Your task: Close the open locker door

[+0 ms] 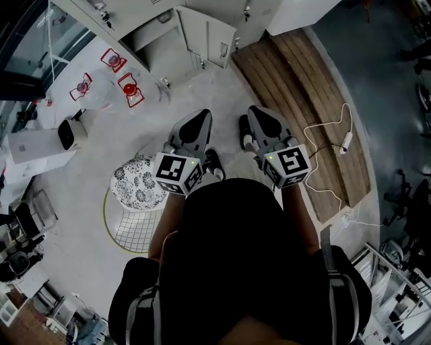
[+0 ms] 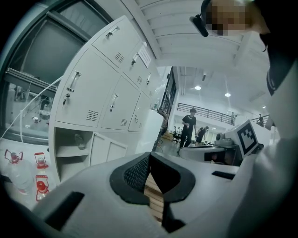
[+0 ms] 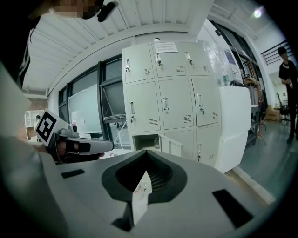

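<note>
The pale grey locker bank point(image 1: 168, 20) stands ahead at the top of the head view. One bottom compartment point(image 3: 144, 142) is open, and its door point(image 1: 219, 44) point(image 3: 171, 145) swings out toward me. The left gripper view shows the same open compartment point(image 2: 74, 148) with its door point(image 2: 109, 148) beside it. I hold my left gripper point(image 1: 199, 116) point(image 2: 149, 158) and right gripper point(image 1: 258, 111) point(image 3: 145, 153) side by side in front of my body. Both are well short of the locker, with jaws shut and nothing between them.
A wooden platform point(image 1: 303, 87) lies at the right with a white cable and power strip point(image 1: 347, 141). A patterned round stool point(image 1: 138, 182) stands at my left. Red lanterns point(image 1: 128, 87) sit left of the lockers. A white cabinet point(image 3: 233, 125) adjoins them. People point(image 2: 187, 128) stand far off.
</note>
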